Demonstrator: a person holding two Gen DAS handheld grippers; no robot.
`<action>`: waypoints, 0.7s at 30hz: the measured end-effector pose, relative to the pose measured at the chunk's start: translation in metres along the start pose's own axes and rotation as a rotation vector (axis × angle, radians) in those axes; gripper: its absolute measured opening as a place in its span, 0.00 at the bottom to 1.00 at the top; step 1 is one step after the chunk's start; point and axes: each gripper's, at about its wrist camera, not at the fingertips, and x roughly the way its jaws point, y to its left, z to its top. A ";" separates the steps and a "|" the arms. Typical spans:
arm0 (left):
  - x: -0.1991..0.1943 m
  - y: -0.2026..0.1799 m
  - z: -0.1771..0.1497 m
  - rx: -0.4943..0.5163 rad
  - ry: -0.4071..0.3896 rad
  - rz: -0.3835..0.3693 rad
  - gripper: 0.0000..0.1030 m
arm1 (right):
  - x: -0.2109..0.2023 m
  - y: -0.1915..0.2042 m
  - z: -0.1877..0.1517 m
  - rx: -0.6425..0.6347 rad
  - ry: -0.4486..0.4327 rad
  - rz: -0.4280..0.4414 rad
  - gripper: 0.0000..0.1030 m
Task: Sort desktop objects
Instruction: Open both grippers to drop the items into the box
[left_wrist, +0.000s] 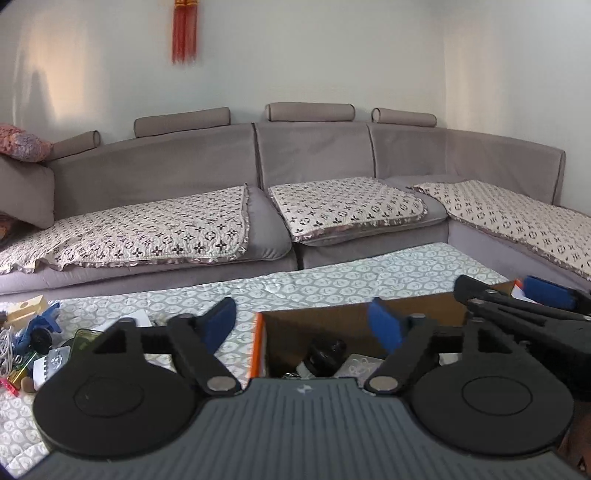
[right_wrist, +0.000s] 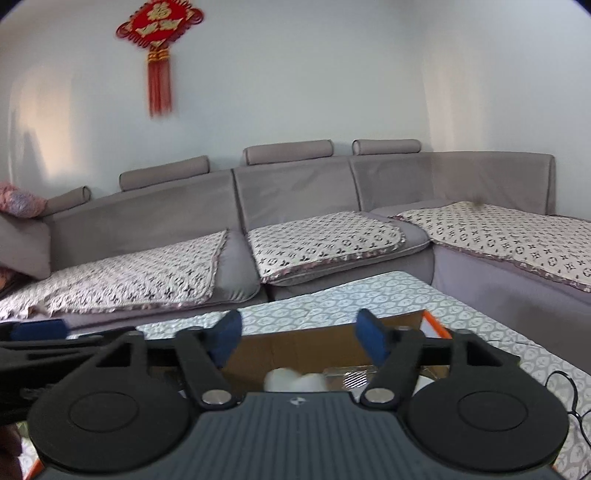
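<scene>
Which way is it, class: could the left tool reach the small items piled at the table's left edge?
Probably yes. The left tool is open and empty, and only bare tablecloth lies between it and the pile.

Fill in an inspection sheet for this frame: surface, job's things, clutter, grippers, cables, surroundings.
Surface: table under a patterned cloth.
Job's things: open box holding a dark jar and white items.
Clutter: pile of small objects left of the box.
Grippers: left gripper and right gripper both open, empty, above the box.
Cables: black cable on the cloth; white cord in the pile.
Surroundings: grey sofa, red wall knot.
</scene>
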 end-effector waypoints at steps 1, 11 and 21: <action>0.001 0.001 0.001 -0.009 0.000 -0.001 0.86 | -0.001 -0.002 0.000 0.008 -0.008 -0.009 0.83; -0.004 0.004 0.008 -0.016 -0.025 -0.006 1.00 | -0.004 -0.008 0.000 0.060 -0.038 -0.035 1.00; -0.008 0.006 0.016 -0.036 -0.008 0.016 1.00 | -0.011 -0.003 0.004 0.067 -0.084 -0.025 1.00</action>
